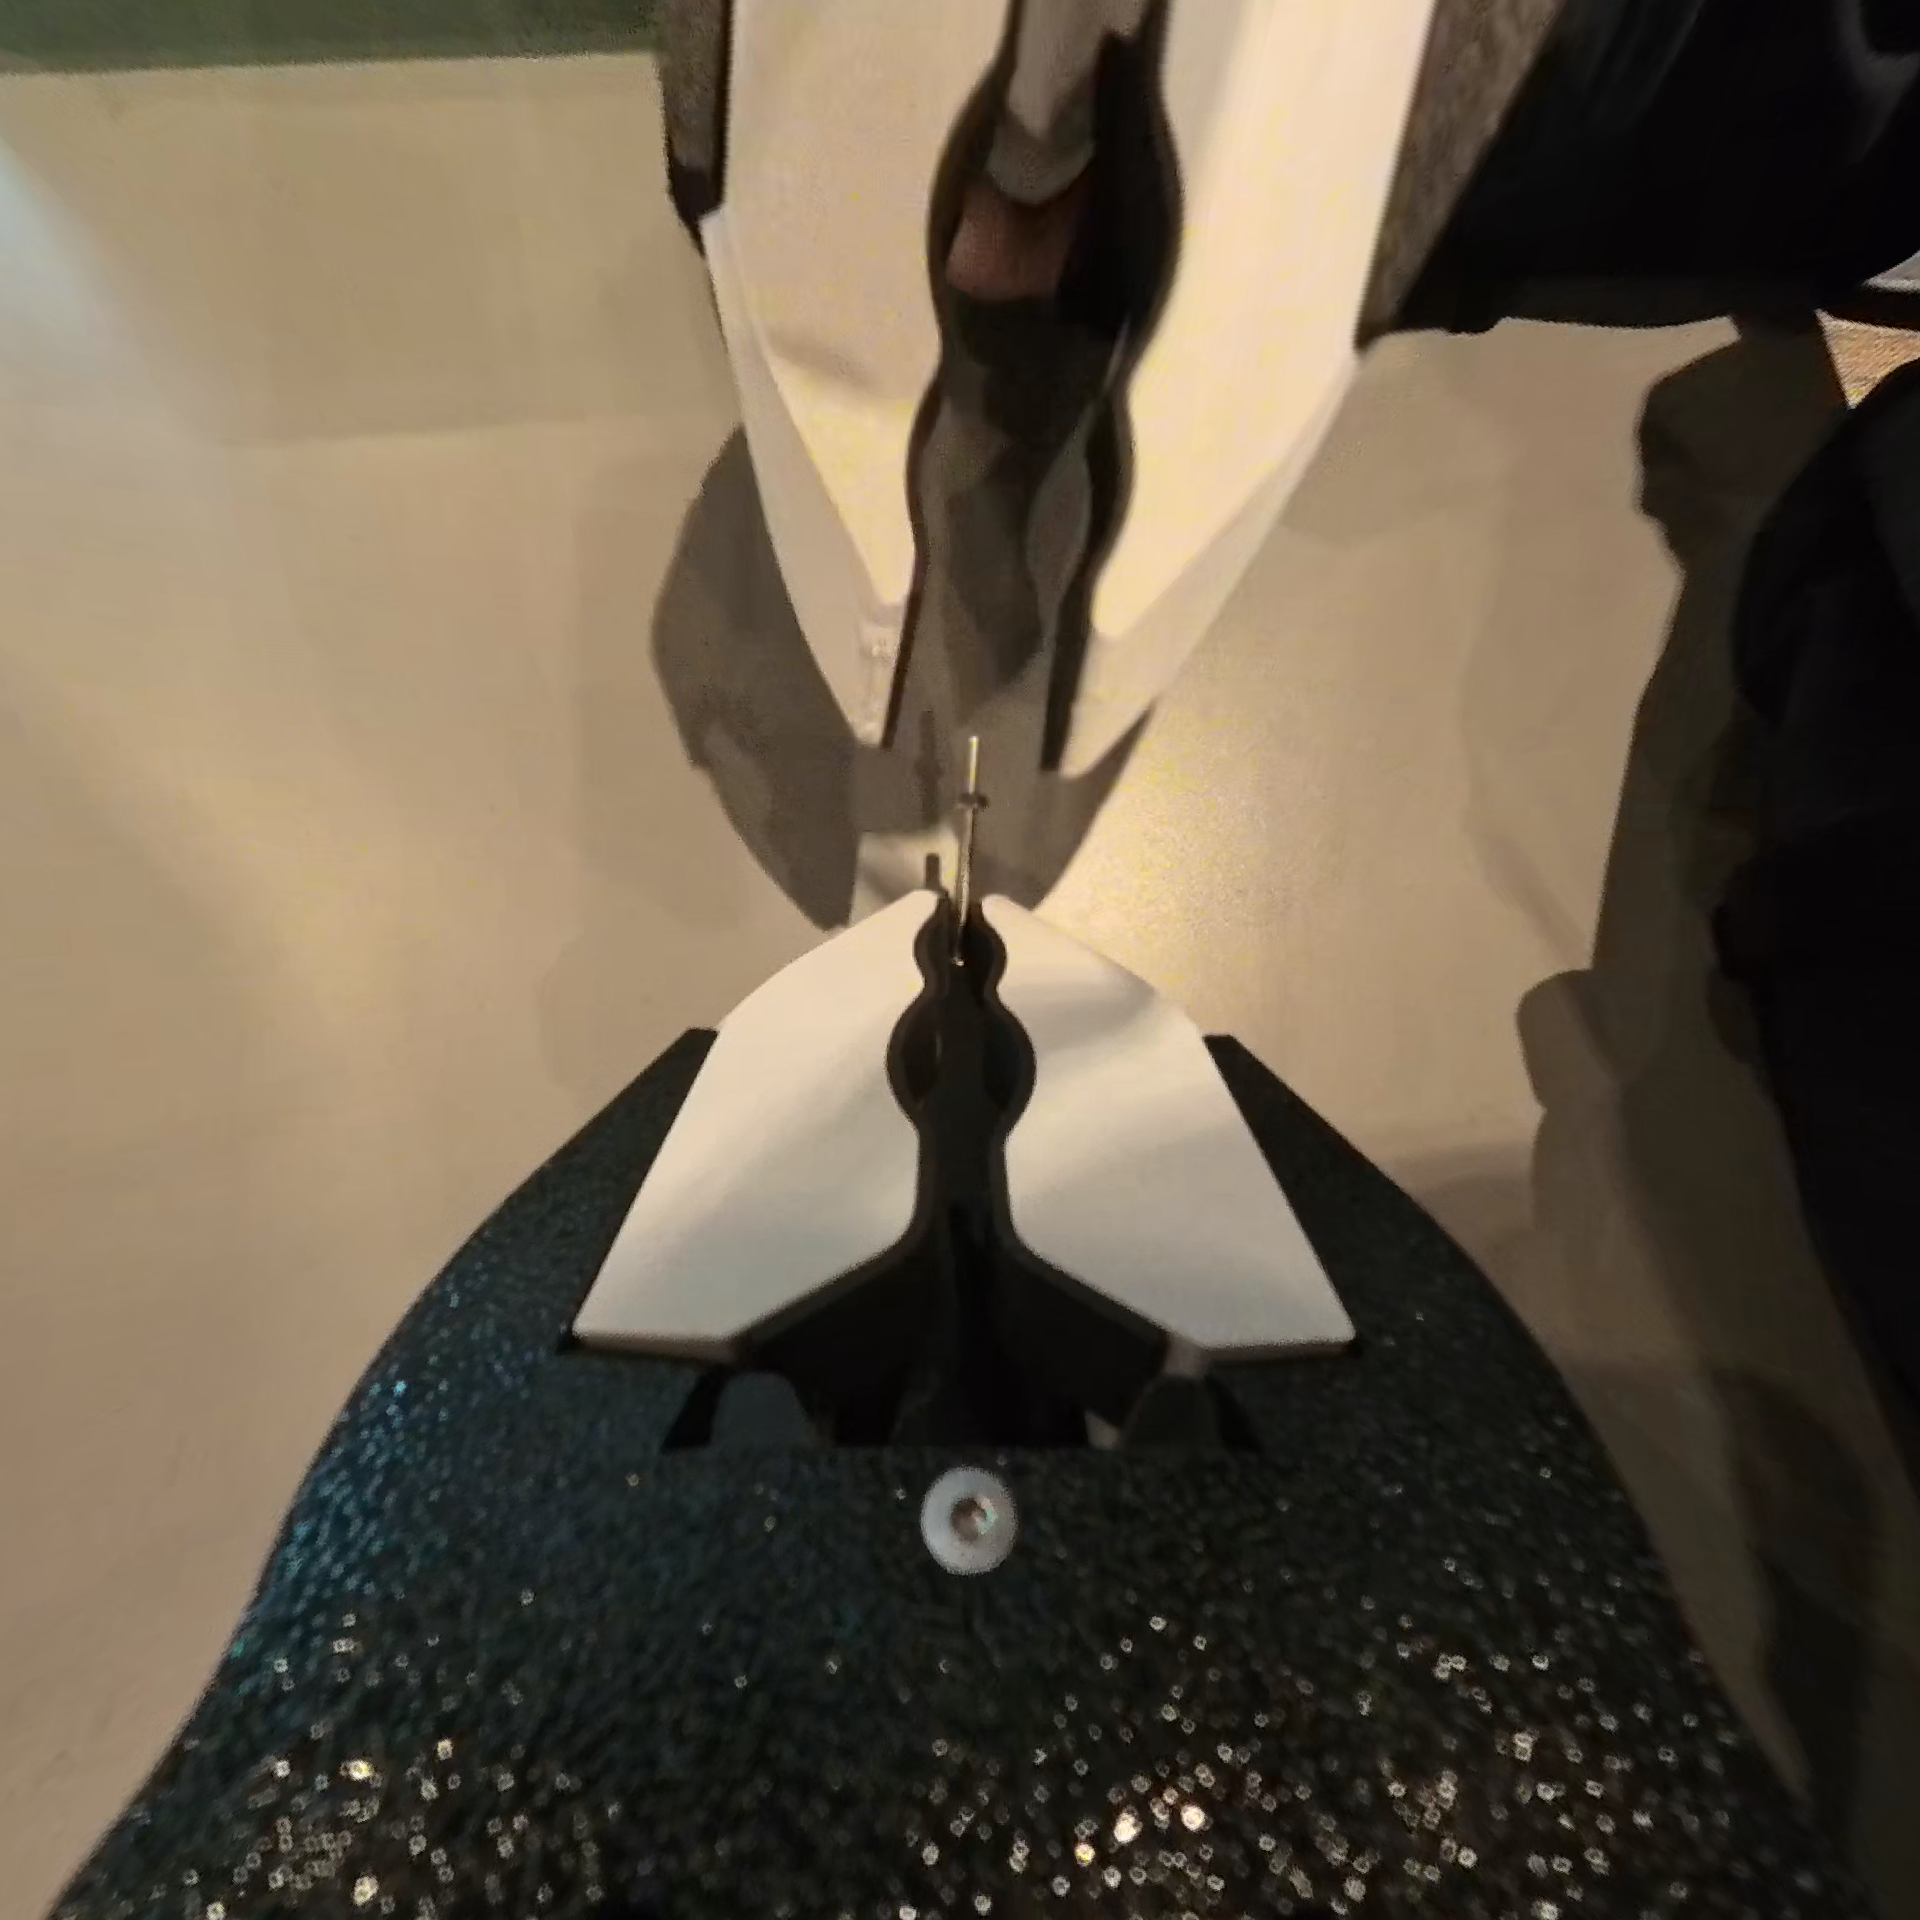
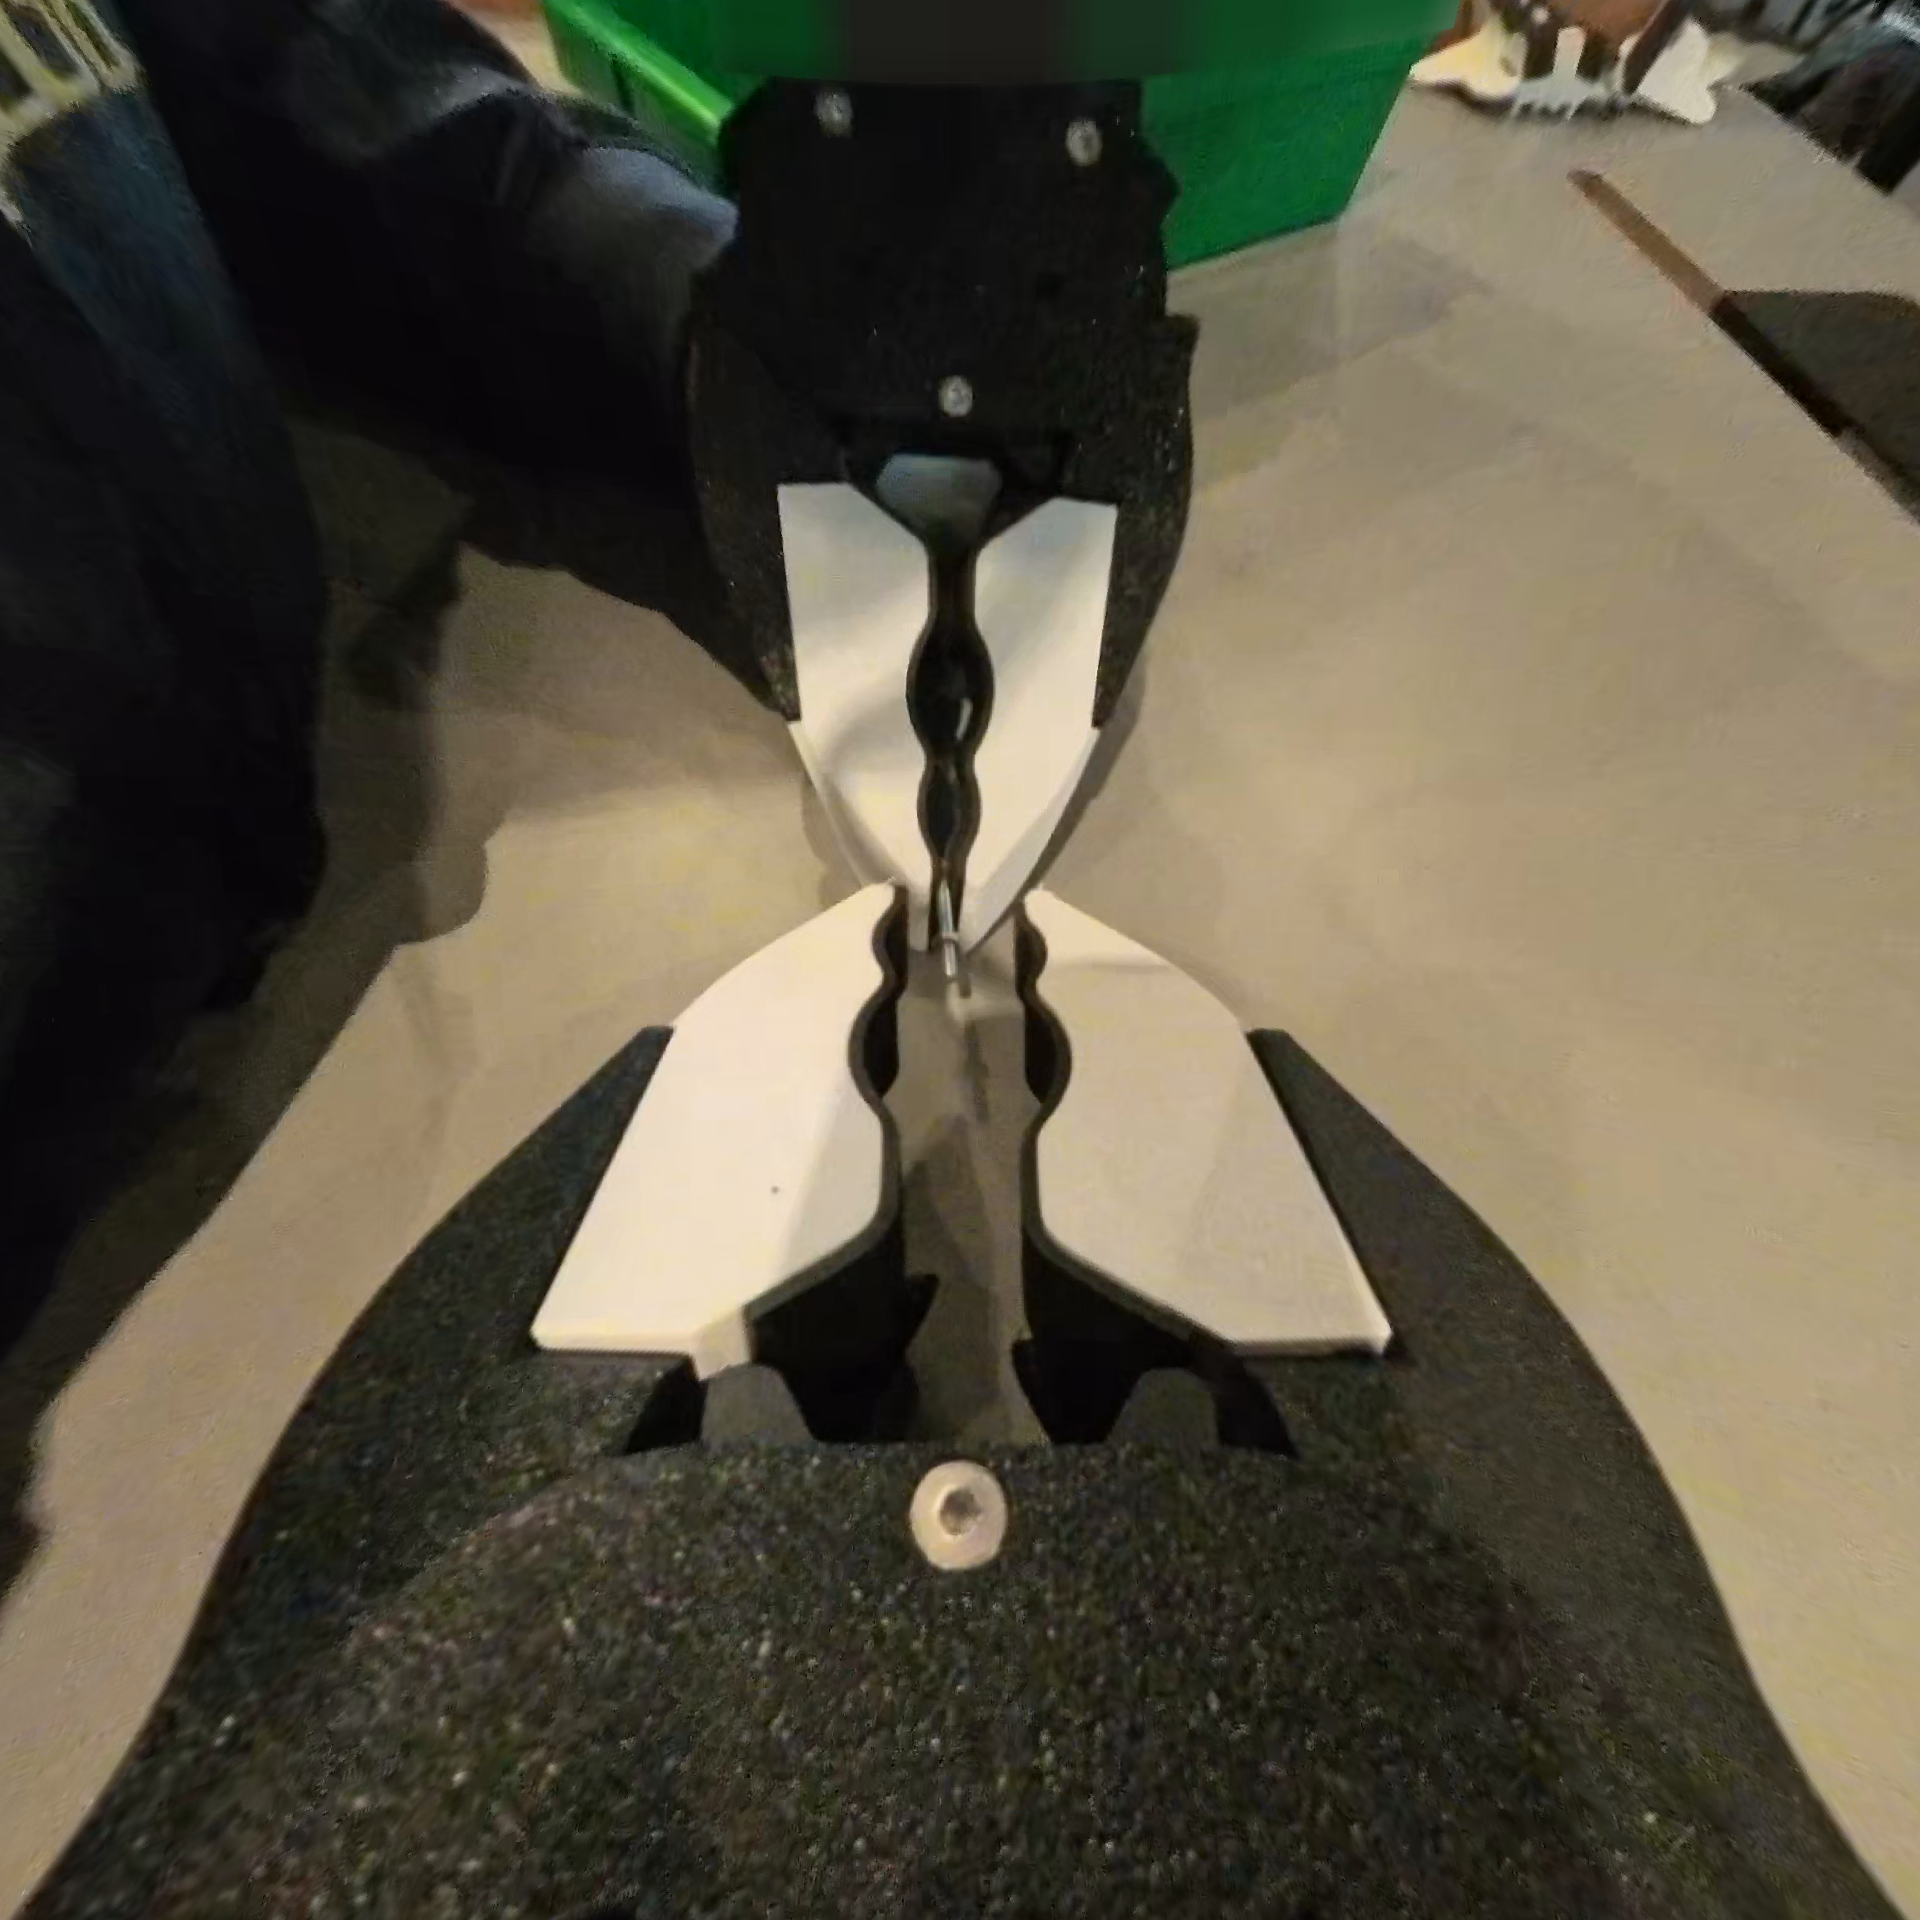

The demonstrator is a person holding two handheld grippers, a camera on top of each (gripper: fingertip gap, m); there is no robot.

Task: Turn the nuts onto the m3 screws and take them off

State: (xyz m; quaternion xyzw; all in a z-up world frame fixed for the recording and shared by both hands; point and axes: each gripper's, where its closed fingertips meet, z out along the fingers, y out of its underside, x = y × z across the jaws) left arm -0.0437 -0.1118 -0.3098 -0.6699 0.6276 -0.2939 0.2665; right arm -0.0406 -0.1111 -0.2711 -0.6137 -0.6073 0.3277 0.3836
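Left tool (image 1: pixel 961 914): clamped on the screw (image 1: pixel 970 831), nut (image 1: pixel 972 799) partway along
Right tool (image 2: pixel 956 925): jaws apart, gripping nothing
Advice: centre the pads on the nut, close gently, twist in line with the screw

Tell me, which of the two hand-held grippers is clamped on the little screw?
The left hand-held gripper: its fingers are shut on the screw. The right hand-held gripper stands open around the screw's tip.

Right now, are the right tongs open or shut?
Open. The right tongs show a clear gap between the two white fingers, with the table visible through it; the screw held by the left tongs points into that gap.
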